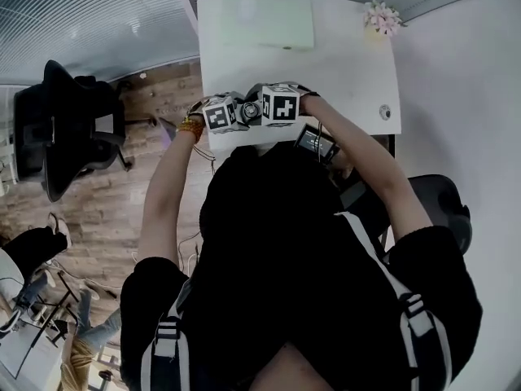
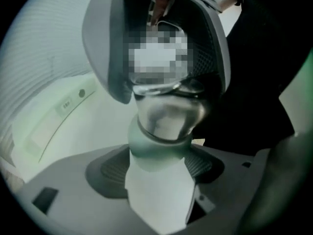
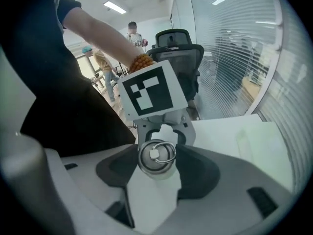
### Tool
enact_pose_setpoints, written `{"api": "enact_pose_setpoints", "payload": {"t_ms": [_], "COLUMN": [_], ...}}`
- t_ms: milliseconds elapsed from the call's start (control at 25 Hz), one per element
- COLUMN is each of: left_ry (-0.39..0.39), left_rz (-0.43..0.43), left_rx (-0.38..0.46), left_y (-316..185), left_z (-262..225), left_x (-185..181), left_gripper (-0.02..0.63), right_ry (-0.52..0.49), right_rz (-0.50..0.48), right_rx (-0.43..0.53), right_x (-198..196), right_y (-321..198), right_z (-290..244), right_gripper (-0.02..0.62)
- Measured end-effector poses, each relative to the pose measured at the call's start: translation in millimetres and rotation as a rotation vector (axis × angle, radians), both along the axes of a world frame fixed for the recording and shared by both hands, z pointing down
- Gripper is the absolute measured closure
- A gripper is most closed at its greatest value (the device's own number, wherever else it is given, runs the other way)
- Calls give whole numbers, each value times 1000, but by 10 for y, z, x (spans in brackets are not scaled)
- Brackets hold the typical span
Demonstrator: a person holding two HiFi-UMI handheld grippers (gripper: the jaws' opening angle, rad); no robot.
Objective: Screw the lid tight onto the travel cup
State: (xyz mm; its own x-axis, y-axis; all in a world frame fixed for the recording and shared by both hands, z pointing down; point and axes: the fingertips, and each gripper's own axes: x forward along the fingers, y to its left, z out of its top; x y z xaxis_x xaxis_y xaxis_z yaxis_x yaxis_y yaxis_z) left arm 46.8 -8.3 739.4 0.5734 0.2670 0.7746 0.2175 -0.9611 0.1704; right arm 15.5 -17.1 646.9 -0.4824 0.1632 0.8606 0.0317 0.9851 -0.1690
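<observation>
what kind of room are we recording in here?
Probably an office: a white desk, a black office chair, and a glass wall with blinds.

Travel cup (image 2: 159,202) in left claw (image 2: 156,170), lid (image 3: 156,155) in right claw (image 3: 156,169), over table's (image 1: 350,72) near edge; chair (image 1: 65,129) left.

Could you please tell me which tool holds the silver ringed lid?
The right tool, closed on the silver ringed lid; the left tool clamps the white-and-green travel cup.

Even, cool indoor light. Right gripper view: ceiling lamps (image 3: 115,7) glare upper left. Fisheye corners black; left gripper view blurred.
</observation>
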Motion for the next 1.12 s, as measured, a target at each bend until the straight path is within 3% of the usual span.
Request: {"api": "enact_pose_setpoints", "payload": {"t_ms": [40, 120, 240, 320, 360, 400, 520, 600, 680, 960, 1040, 1120], "left_ry": [3, 41, 142, 178, 185, 184, 181, 174, 159, 72, 32, 16], "left_rz": [-15, -136, -418, -570, -636, -704, -836, -787, -682, -229, -135, -114], "left_rx": [2, 12, 0, 16, 39, 63, 68, 73, 88, 50, 42, 37], "left_y": [-7, -32, -39, 9, 13, -7, -97, -81, -44, 32, 50, 59], "left_z": [-3, -44, -125, -145, -145, -137, -110, -95, -82, -57, -52, -50], "left_x": [5, 10, 8, -9, -6, 3, 26, 21, 27, 44, 47, 61], "left_gripper": [253, 225, 225, 225, 225, 229, 249, 250, 252, 250, 247, 241], "right_ry": [-2, -48, -124, -107, -95, -91, -91, -84, -79, -36, -41, -43], "right_rz": [10, 125, 459, 616, 673, 724, 765, 679, 543, 41, -27, -29], "right_rx": [10, 30, 3, 17, 35, 51, 43, 24, 30, 10, -22, -40], "right_x": [4, 20, 85, 108, 109, 108, 96, 83, 82, 43, 41, 47], "right_y": [-8, -49, -99, -72, -69, -84, -142, -112, -47, 73, 83, 84], "right_z": [-11, -67, -144, -92, -50, -15, 32, 33, 27, 29, 31, 22], "right_gripper": [348, 313, 287, 288, 299, 358, 364, 364, 364, 364, 364, 364]}}
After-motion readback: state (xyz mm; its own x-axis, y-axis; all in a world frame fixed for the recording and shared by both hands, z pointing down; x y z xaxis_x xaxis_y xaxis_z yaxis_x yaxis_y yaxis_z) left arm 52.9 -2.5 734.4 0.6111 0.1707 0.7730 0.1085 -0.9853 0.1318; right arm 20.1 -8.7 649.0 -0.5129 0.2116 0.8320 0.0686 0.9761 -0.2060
